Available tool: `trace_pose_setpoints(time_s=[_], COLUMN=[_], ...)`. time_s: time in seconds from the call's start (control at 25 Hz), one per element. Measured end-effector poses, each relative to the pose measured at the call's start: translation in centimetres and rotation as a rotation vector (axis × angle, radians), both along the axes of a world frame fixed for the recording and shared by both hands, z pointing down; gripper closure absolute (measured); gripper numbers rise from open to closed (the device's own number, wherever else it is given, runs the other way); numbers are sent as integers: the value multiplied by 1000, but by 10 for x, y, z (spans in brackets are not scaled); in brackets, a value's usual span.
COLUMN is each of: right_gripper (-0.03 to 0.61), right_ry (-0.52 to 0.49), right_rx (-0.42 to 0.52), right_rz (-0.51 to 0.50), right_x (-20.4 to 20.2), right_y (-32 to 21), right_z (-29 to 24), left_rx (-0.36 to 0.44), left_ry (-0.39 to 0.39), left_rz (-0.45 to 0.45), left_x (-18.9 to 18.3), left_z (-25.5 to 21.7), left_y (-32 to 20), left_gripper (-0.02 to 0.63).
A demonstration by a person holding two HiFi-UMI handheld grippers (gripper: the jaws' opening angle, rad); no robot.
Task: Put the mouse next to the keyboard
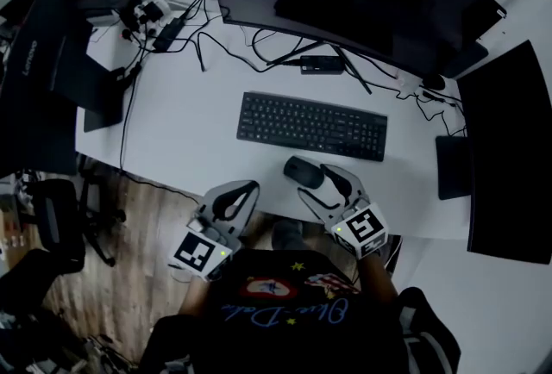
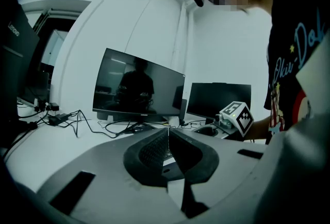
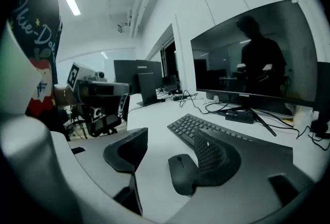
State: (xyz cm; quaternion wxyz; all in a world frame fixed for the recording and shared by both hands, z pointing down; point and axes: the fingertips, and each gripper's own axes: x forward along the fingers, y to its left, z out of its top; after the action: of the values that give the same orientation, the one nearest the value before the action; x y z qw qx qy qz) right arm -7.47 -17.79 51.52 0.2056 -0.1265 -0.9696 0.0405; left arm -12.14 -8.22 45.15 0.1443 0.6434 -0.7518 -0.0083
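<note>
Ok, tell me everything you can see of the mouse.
The mouse is small, black and matte, plastic by its look, with a scroll wheel on top and no cable in sight. It lies flat on the white desk, near the keyboard but apart from it. It sits between the open jaws of the right gripper, close against one jaw; the other stands clear.
</note>
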Motion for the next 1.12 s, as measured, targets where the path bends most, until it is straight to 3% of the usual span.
trace_pose_setpoints(time_s=[0.44, 0.72, 1.12], right_gripper=[311, 298, 298], right_ry=[171, 262, 291], right_rx=[97, 166, 225], right_rz=[-235, -309, -360], right_x=[-11, -13, -21], right_y=[-3, 0, 8], right_z=[80, 124, 139], left_rx=[-23, -22, -24], left_ry=[-5, -21, -16], left_rz=[-174, -241, -303], left_x=[1, -1, -4], left_z=[7, 6, 3], left_y=[15, 20, 33], left_gripper=[610, 609, 610])
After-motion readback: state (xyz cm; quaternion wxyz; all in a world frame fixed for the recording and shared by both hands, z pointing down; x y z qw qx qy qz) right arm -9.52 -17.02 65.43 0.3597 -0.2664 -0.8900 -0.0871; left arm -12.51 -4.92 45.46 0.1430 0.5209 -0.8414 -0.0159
